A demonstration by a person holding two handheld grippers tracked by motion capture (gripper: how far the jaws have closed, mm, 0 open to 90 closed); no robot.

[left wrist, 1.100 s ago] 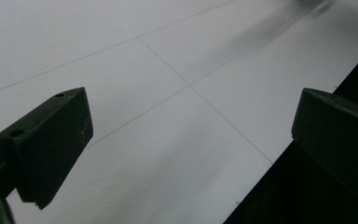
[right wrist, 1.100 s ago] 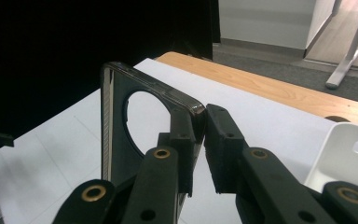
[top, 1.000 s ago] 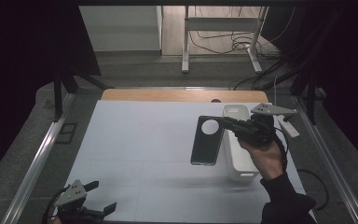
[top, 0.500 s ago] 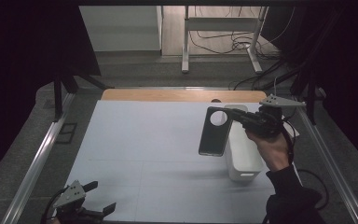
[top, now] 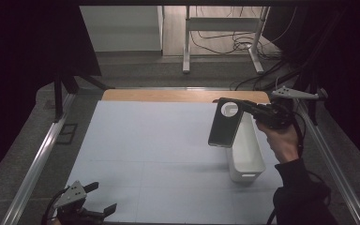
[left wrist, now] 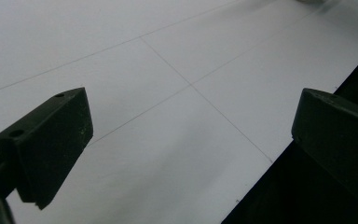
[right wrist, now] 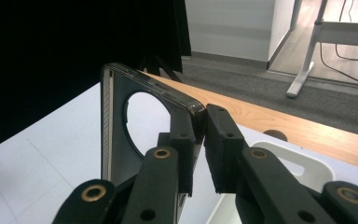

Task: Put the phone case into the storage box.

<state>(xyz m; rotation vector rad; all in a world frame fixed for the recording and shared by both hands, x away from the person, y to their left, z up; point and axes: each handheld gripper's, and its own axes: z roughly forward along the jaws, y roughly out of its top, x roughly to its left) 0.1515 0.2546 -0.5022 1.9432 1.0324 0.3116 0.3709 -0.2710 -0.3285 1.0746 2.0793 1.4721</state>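
Two grippers are in our hands: our right gripper [top: 247, 107] pinches a dark phone case [top: 226, 123] by its top edge, so the case hangs in the air beside the white bin [top: 246, 149]; our left gripper [top: 101, 200] rests wide open, holding nothing, at the table's [top: 145, 140] near edge.

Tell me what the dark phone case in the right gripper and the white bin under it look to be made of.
Dark phone case with a round cut-out: likely soft plastic or rubber, thin, with a semi-gloss, slightly see-through edge that catches light in the right gripper view.
White rectangular bin: apparently hard moulded plastic, smooth and matt, with rounded corners and a moulded handle slot.
Right gripper: black, matt, probably plastic.
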